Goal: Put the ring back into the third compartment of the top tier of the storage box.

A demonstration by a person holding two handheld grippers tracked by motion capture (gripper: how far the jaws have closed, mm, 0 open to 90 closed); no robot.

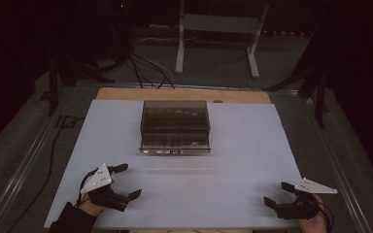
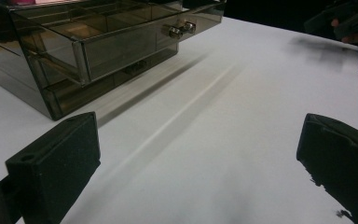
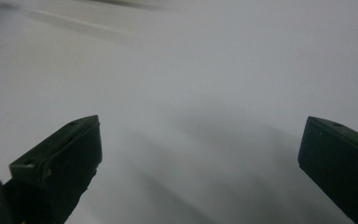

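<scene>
Left hand-held gripper [image 1: 124, 181] rests near the front left corner of the counter [image 1: 243, 145], its two black jaws spread wide with nothing between them. Right hand-held gripper [image 1: 279, 193] sits near the front right corner, jaws likewise spread and empty. A person's hands hold both from the front edge, and the two point inward and slightly forward, which looks like a ready stance before any reach.

Toward the back edge, centred between left and right, stands a smoky see-through drawer box [image 1: 175, 126] with a flat lid. Its drawer fronts face the person. In the left gripper view, small round knobs [image 2: 181, 29] show on the fronts of the drawers, which appear shut. That facing seems deliberate: the knobs can be reached straight on from the front.

A white sheet covers nearly all of the counter, with a strip of bare wood showing along the back edge. Between the grippers and the box lies a broad bare stretch, so either hand has open room to travel forward. The box stands well clear of both side edges, leaving space to come around it.
</scene>
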